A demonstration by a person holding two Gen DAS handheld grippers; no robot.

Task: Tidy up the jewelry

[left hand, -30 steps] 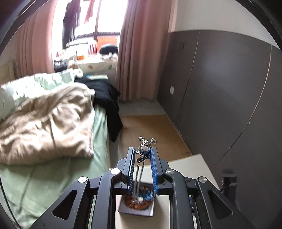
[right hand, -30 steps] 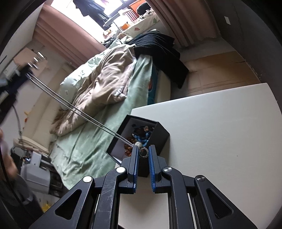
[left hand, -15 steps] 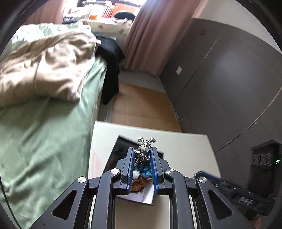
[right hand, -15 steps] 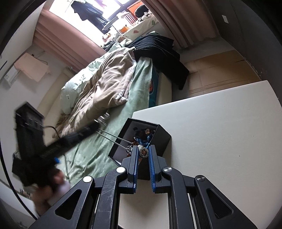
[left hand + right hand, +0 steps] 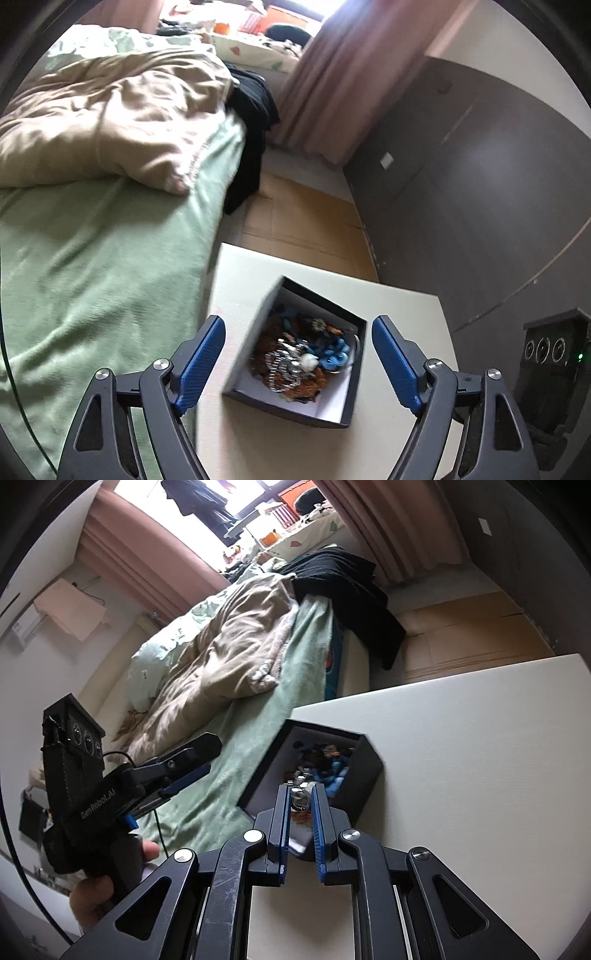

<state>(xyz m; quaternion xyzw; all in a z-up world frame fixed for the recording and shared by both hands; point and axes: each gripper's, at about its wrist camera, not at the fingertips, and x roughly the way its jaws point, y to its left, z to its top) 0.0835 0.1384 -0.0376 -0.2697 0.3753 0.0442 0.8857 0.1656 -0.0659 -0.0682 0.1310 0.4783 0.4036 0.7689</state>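
On a white table beside the bed, black box heaped with jewelry; left gripper opening empty above, right gripper clenched on a ring, likely dropped in next.

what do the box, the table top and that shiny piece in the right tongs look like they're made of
Box: likely rigid cardboard, matte black outside, pale lining inside; thin, sharp-edged walls.
Table top: smooth off-white surface, perhaps laminate or painted board; even, faint sheen.
Shiny piece pinched in the right tongs: looks like polished silver-toned metal, with bright reflections; which metal cannot be told.
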